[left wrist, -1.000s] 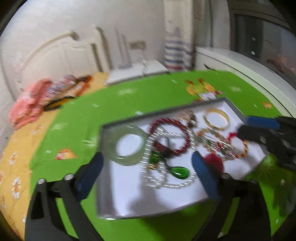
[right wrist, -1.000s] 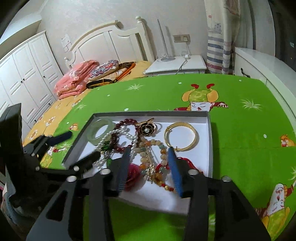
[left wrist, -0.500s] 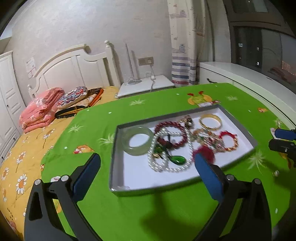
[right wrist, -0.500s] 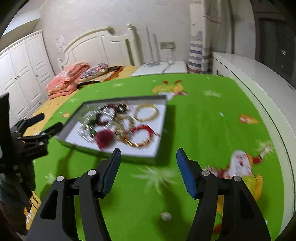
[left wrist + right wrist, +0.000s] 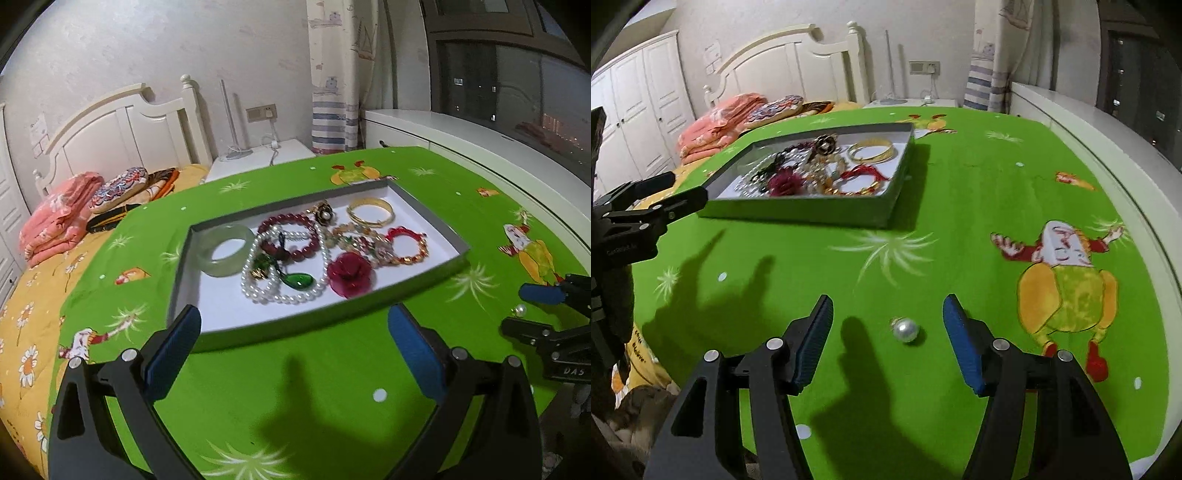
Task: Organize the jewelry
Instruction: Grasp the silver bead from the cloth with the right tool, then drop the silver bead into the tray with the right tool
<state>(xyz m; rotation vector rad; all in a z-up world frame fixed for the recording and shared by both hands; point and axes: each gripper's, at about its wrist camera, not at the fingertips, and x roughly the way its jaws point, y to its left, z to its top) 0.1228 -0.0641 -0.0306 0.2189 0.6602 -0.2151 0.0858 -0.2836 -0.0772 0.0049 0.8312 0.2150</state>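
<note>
A grey tray (image 5: 436, 229) with a white floor holds a pale jade bangle (image 5: 225, 254), a pearl necklace (image 5: 280, 295), a red bead bracelet (image 5: 291, 236), a gold bangle (image 5: 370, 215) and a red flower (image 5: 350, 274). The tray also shows in the right wrist view (image 5: 812, 212). A loose pearl earring (image 5: 905, 329) lies on the green cloth between my right gripper's open jaws. My right gripper (image 5: 888, 341) is open and empty around it; it also shows in the left wrist view (image 5: 532, 308). My left gripper (image 5: 295, 350) is open and empty in front of the tray.
The green cartoon tablecloth (image 5: 979, 192) covers the table. A bed with folded pink bedding (image 5: 55, 221) lies to the left. A white cabinet (image 5: 461, 129) runs along the right. A nightstand (image 5: 258, 162) stands behind.
Both grippers have pulled back from the tray. My right gripper has swung right and down to the loose pearl earring, which now lies between its jaws.
</note>
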